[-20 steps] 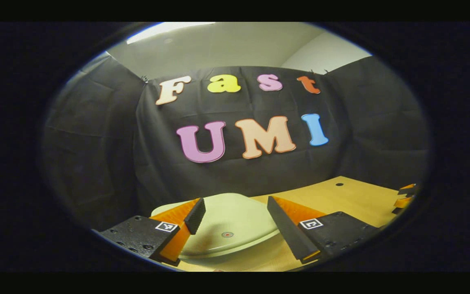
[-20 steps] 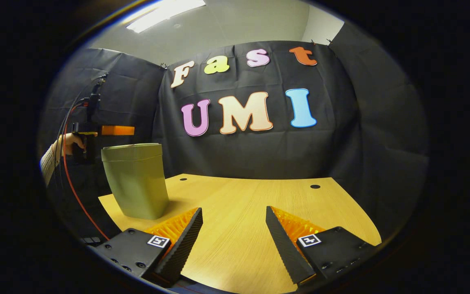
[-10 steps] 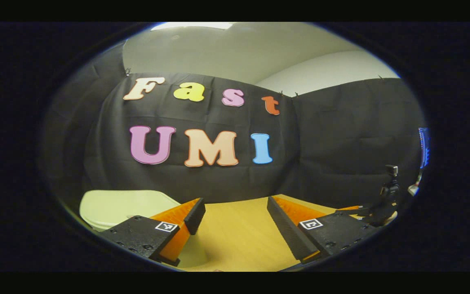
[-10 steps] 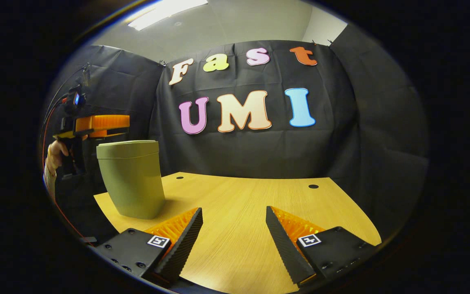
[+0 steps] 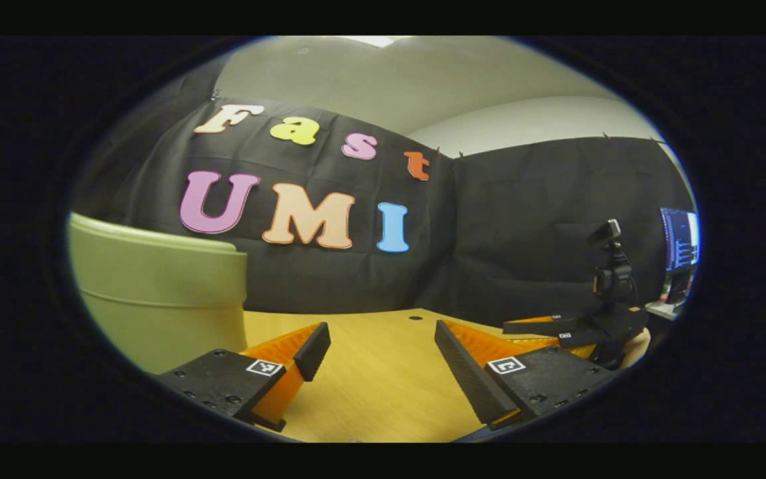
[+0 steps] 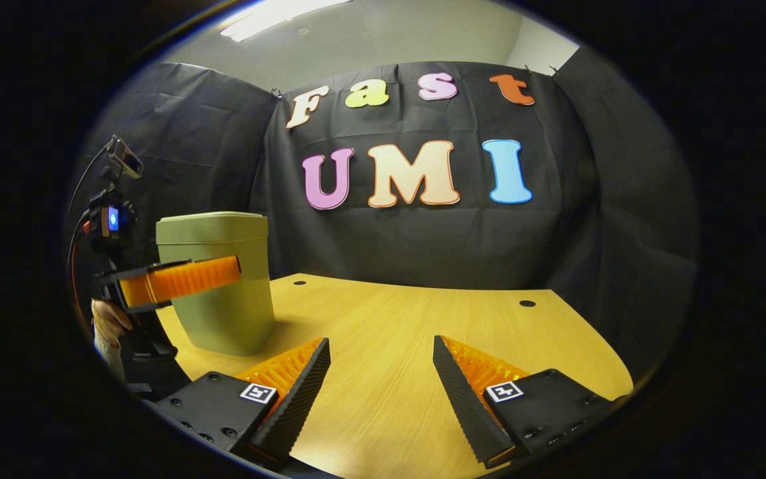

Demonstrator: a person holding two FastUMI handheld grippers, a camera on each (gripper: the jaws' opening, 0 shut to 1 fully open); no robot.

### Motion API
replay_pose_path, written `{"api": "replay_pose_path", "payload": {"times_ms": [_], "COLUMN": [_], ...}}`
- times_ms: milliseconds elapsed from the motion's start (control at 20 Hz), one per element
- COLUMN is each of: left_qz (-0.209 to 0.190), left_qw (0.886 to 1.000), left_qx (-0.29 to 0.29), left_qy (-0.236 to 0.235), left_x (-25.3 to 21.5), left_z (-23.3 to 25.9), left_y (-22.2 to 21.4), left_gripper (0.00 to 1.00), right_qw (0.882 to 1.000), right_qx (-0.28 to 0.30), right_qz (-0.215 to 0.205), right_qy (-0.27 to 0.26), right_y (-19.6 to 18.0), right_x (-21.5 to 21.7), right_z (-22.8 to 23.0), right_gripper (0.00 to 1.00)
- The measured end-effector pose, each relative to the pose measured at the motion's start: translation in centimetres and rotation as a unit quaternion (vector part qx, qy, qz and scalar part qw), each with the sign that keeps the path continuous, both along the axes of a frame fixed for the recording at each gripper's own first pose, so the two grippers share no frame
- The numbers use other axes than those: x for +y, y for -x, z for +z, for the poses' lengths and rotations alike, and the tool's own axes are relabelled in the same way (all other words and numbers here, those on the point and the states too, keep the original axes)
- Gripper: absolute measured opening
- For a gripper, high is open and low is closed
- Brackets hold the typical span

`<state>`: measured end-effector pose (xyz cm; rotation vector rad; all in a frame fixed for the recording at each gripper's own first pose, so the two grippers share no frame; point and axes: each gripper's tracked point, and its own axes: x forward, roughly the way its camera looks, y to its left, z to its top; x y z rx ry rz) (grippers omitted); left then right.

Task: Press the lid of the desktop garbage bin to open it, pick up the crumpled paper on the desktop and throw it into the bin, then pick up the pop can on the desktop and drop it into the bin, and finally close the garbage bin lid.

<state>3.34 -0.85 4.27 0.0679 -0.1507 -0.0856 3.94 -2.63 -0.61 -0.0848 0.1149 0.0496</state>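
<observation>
The pale green garbage bin [image 6: 223, 299] stands on the wooden table [image 6: 389, 319] at its left side, with its lid [image 6: 213, 223] down flat. In the left gripper view the bin [image 5: 157, 293] rises close by on the left. My left gripper [image 5: 380, 346] is open and holds nothing, low over the table just right of the bin. In the right gripper view the left gripper [image 6: 230, 269] is held by a hand [image 6: 109, 319] in front of the bin, at mid height. My right gripper [image 6: 381, 359] is open over the table's near edge, and its fingers hold nothing.
The right gripper [image 5: 509, 327] reaches in from the far right of the left gripper view, with a small camera [image 5: 606, 233] above it and a lit monitor [image 5: 679, 236] behind. Two small dark holes [image 6: 527, 303] mark the tabletop near the cloth wall.
My left gripper has come down from above the bin lid and swung right; it is now beside the bin at mid height. The right gripper has hardly moved.
</observation>
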Motion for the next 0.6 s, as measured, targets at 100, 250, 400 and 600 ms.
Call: {"api": "replay_pose_path", "payload": {"times_ms": [100, 250, 400, 600], "left_qz": [-0.004, -0.007, -0.004, 0.0], "left_qw": [1.0, 1.0, 1.0, 1.0], "left_qx": [0.001, -0.007, -0.014, -0.003], "left_qy": [-0.016, -0.026, -0.005, 0.0], "left_x": [-0.3, -0.3, 0.6, 1.5], "left_z": [-0.9, -1.3, -1.7, -2.9], "left_y": [-0.2, -0.1, 0.3, 0.6], "left_gripper": [0.93, 0.93, 0.92, 0.92], "right_qw": [1.0, 1.0, 1.0, 1.0], "right_qx": [-0.002, -0.002, 0.0, -0.002], "right_qz": [-0.003, -0.009, -0.013, -0.01], "right_qy": [0.004, 0.007, 0.011, 0.009], "right_y": [-0.6, -1.4, -1.7, -1.8], "right_x": [0.2, 0.1, 0.0, 0.3], "right_z": [-0.1, -0.5, -0.9, -0.9], "right_gripper": [0.98, 1.0, 0.98, 0.98]}}
